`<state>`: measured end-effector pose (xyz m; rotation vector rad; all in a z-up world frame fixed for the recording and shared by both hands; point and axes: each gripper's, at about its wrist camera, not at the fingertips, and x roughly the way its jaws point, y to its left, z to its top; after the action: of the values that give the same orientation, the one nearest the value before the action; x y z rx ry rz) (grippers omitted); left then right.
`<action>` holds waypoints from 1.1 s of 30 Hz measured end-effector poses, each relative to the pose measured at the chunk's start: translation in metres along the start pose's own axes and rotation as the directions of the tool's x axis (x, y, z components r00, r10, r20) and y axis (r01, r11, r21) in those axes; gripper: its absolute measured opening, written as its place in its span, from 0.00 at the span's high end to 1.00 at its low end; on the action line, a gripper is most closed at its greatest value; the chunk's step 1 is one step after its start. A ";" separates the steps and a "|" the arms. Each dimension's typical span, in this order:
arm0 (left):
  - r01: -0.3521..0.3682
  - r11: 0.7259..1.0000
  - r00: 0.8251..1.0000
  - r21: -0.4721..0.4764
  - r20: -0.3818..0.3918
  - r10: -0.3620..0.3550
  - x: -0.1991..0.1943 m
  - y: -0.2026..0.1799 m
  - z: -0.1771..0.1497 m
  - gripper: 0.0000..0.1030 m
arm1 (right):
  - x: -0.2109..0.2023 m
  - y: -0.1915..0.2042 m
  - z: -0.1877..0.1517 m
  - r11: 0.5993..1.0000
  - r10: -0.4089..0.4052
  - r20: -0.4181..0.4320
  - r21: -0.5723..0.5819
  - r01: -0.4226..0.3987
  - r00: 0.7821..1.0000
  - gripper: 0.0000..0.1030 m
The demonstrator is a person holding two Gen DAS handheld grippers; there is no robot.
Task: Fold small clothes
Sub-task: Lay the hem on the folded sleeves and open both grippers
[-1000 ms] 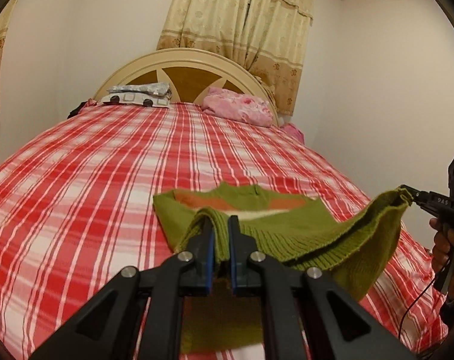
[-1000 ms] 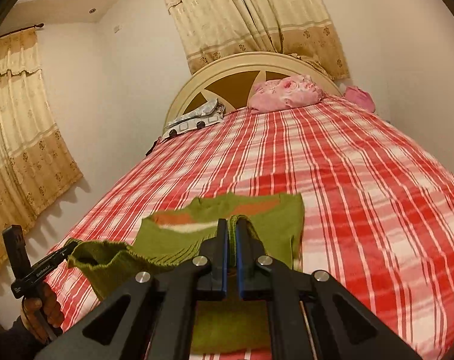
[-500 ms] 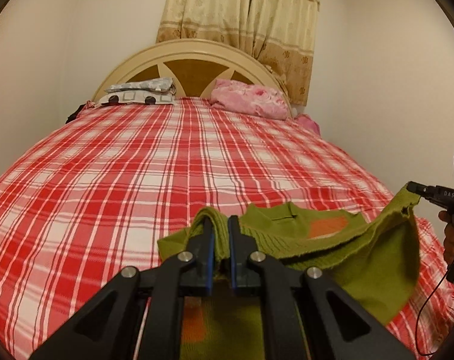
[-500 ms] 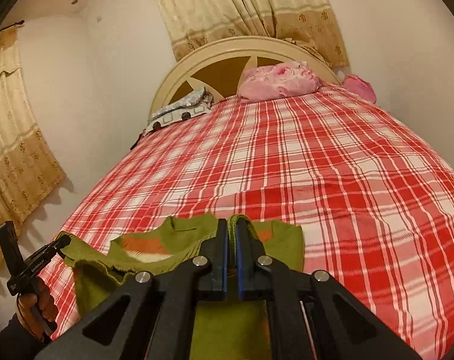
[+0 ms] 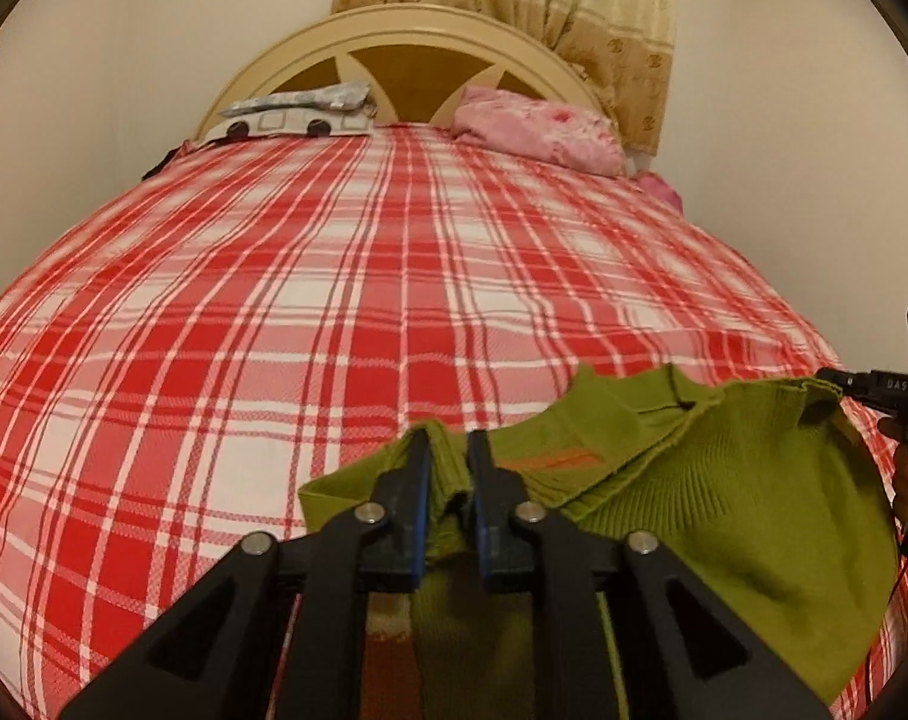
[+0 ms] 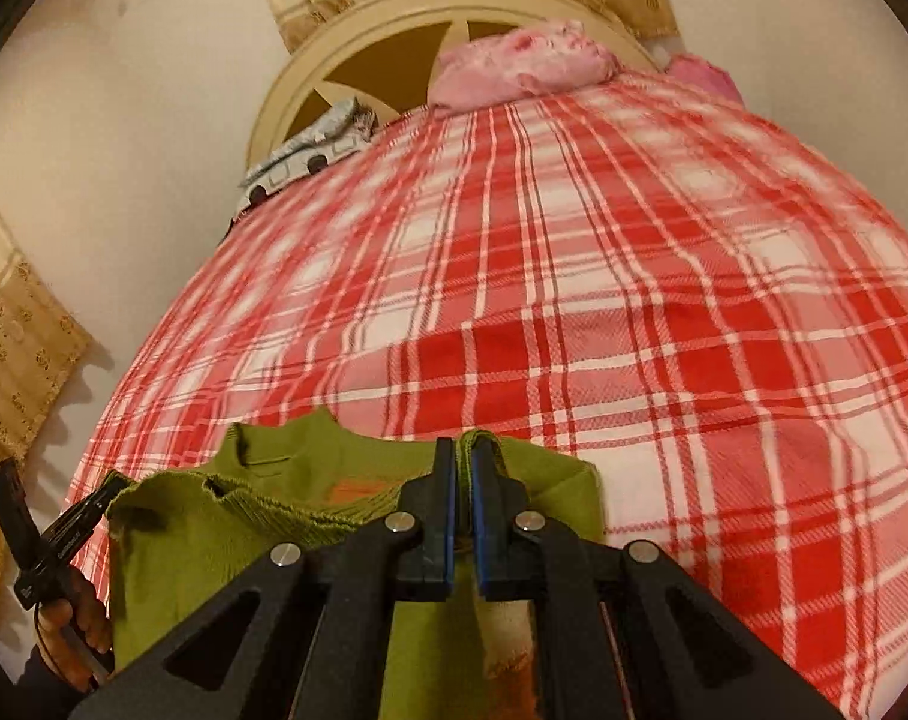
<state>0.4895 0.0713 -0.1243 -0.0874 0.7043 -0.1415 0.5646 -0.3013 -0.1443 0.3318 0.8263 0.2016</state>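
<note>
While the small olive-green knitted sweater (image 5: 748, 498) lies at the near end of the bed, I have its ribbed hem lifted and doubled over toward the neckline, one corner in each of my tools. My left gripper (image 5: 445, 456) has a bunched fold of the green knit between its blue-lined fingers (image 5: 419, 498); the jaws are just starting to part, with a narrow gap showing and the cloth still sitting in it. My right gripper (image 6: 463, 462) is clamped tight on the other hem corner, its fingers nearly touching with only a thin ridge of knit between them. An orange stripe (image 6: 358, 489) on the sweater's chest peeks out beneath the raised hem, and the collar (image 6: 274, 450) points toward the headboard. The sweater rests on the red-and-white plaid bedspread (image 5: 334, 312). At the far end, against the cream arched wooden headboard (image 5: 406, 42), lie a pink floral pillow (image 5: 538, 129) and a grey-and-white patterned pillow (image 5: 292, 117). Beige patterned curtains (image 5: 574, 6) hang behind the bed. I see no containers anywhere.
</note>
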 end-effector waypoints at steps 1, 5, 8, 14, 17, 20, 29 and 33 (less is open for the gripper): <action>-0.004 1.000 1.000 -0.009 -0.005 0.004 0.000 0.001 0.000 0.84 | 0.008 0.000 0.001 1.000 -0.002 -0.013 -0.013 0.002 1.000 0.95; -0.043 0.999 0.999 -0.018 0.011 0.043 -0.009 0.004 0.002 0.38 | 0.022 0.004 0.002 0.996 -0.042 -0.038 -0.085 0.039 0.998 0.91; -0.067 0.997 0.996 -0.025 0.057 0.069 -0.026 0.006 0.004 0.23 | 0.011 0.005 -0.002 0.991 -0.074 -0.007 -0.114 0.072 0.997 0.48; -0.081 0.997 0.996 0.003 0.033 0.081 -0.039 0.007 -0.011 0.23 | -0.021 -0.013 -0.010 0.996 -0.066 0.031 -0.059 0.068 0.997 0.28; -0.104 0.994 0.994 0.026 0.021 0.104 -0.042 0.006 -0.023 0.23 | -0.027 -0.014 -0.019 0.996 -0.053 -0.001 -0.073 0.052 0.999 0.38; -0.123 0.991 0.992 0.043 0.002 0.123 -0.044 0.006 -0.033 0.23 | -0.023 -0.011 -0.031 0.990 -0.086 -0.038 -0.119 0.080 0.996 0.54; -0.123 0.992 0.991 0.030 -0.048 0.124 -0.041 0.010 -0.055 0.23 | -0.009 0.005 -0.061 0.961 -0.179 -0.092 -0.231 0.154 0.980 0.97; -0.132 0.990 0.989 0.052 -0.064 0.135 -0.036 0.007 -0.063 0.22 | -0.020 -0.007 -0.065 0.961 -0.202 -0.058 -0.206 0.187 0.978 0.96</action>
<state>0.4219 0.0817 -0.1500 0.0106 0.7712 -0.0330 0.5030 -0.3004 -0.1749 0.0528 0.9028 0.1125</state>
